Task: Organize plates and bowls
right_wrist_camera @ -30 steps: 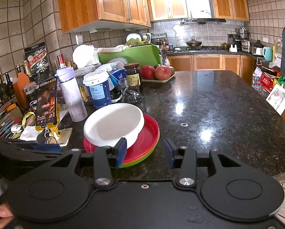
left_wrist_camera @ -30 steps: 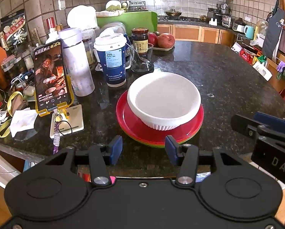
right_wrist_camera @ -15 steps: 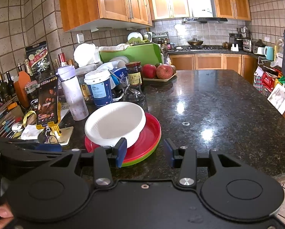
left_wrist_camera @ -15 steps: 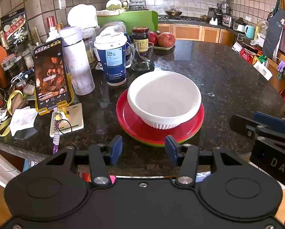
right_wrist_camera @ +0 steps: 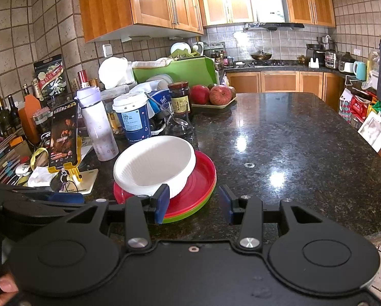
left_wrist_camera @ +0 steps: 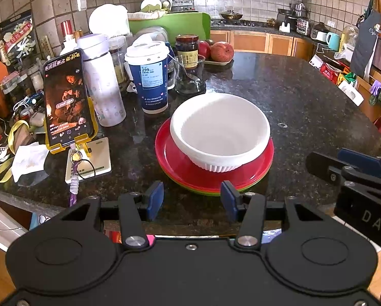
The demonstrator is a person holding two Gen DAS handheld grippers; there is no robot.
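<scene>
Nothing shifted – both tools point(left_wrist_camera: 191, 199) point(right_wrist_camera: 194, 204) gape empty, cup point(left_wrist_camera: 149, 81) crowding bowl point(left_wrist_camera: 219, 130), plates point(left_wrist_camera: 216, 176).

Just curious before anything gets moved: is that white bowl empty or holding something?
Empty. The white bowl sits upright on the red plate, its bare ribbed inside visible.

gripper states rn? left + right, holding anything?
Left gripper: open, empty, short of the white ribbed bowl on the stacked red and green plates.
Right gripper: open, empty.
</scene>
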